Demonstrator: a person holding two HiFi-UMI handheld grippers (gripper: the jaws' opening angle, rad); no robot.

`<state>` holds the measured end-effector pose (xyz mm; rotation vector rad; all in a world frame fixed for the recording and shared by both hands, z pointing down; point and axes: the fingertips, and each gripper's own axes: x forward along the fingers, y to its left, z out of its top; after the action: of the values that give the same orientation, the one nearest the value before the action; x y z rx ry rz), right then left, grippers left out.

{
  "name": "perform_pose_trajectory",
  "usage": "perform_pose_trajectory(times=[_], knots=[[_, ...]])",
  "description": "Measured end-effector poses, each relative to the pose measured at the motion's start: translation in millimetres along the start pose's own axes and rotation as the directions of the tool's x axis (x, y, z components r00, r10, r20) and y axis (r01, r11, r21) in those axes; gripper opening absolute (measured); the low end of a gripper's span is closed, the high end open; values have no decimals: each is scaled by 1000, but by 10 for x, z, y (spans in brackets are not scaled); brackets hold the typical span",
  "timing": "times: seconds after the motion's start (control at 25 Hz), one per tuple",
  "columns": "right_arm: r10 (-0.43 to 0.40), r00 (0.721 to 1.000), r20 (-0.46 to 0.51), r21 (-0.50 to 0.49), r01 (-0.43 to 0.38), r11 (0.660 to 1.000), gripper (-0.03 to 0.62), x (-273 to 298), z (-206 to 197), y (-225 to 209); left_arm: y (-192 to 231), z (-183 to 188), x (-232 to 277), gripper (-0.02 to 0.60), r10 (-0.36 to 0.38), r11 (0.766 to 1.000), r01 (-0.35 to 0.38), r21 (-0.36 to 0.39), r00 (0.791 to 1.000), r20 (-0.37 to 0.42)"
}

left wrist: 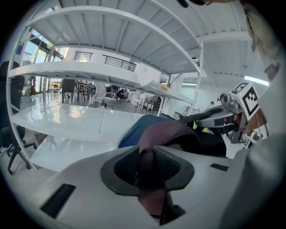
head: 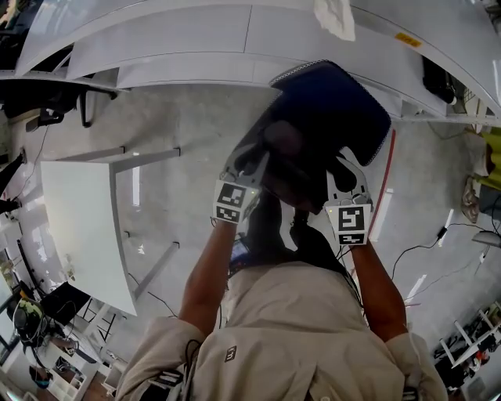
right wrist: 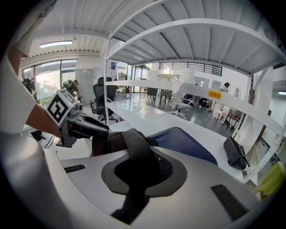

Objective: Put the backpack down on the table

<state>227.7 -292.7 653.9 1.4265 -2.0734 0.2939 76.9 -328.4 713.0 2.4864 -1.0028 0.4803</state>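
A white cloth (head: 335, 17) lies on the top shelf (head: 196, 31), near a yellow label (head: 408, 38). A black bag (right wrist: 235, 153) rests lower down to the right. A black office chair (right wrist: 100, 101) stands further off.

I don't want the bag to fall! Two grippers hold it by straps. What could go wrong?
The left gripper pinches only a purple strap, the right gripper a black mesh strap; either might slip, dropping the backpack. It also hides the edge of the white table and could bump it.

- Backpack (head: 333, 117): navy blue, hanging tilted in the air by a maroon strap (left wrist: 149, 179) and a black mesh strap (right wrist: 136, 152).
- Table (head: 180, 70): long, white, just beyond the backpack.
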Motion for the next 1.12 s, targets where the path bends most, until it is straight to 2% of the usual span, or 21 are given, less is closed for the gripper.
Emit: perform_pose_trajectory(times=[0.32, 0.6, 0.76, 0.88, 1.0, 1.12], knots=[[57, 992, 111, -95, -47, 994, 46, -293, 519, 84, -137, 327, -508, 97, 96, 995, -97, 17, 993, 69], [154, 967, 203, -177, -119, 977, 46, -426, 1035, 213, -140, 604, -967, 92, 216, 975, -220, 14, 967, 133], [229, 941, 251, -223, -174, 959, 46, -575, 1353, 421, -158, 765, -1350, 89, 302, 952, -306, -7, 935, 185], [294, 913, 283, -261, -222, 940, 46, -718, 1580, 631, -191, 829, -1692, 87, 370, 928, -372, -33, 902, 223], [374, 875, 309, -319, -275, 907, 46, -833, 1794, 882, -209, 844, -2064, 85, 449, 892, -447, -73, 855, 260], [452, 829, 331, -370, -327, 870, 46, -957, 2007, 1180, -240, 852, -2475, 81, 528, 846, -525, -94, 799, 287]])
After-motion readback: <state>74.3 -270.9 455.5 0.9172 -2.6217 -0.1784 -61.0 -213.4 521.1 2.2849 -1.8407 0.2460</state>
